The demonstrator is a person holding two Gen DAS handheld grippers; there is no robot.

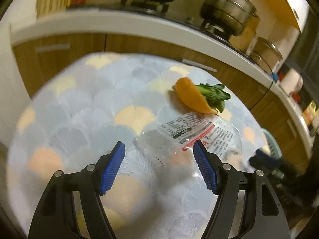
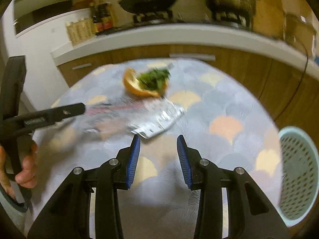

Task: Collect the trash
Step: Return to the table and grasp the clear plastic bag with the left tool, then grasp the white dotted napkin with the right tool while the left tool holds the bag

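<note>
A clear plastic wrapper point(image 1: 197, 135) with printed text and a red stripe lies on the patterned tablecloth point(image 1: 79, 109). An orange peel point(image 1: 191, 96) with green leaves point(image 1: 215, 96) lies just beyond it. My left gripper point(image 1: 159, 149) is open, its fingertips at the wrapper's near edge. In the right wrist view the wrapper point(image 2: 155, 119) and the peel point(image 2: 139, 87) are blurred. My right gripper point(image 2: 158, 142) is open and empty, just short of the wrapper. The left gripper's fingers point(image 2: 59, 112) enter from the left.
A pale blue perforated basket point(image 2: 299, 171) stands at the table's right edge; it also shows in the left wrist view point(image 1: 273, 145). Behind the table runs a kitchen counter point(image 2: 159, 33) with a wok, a steel pot point(image 1: 227, 10) and bottles above wooden cabinets.
</note>
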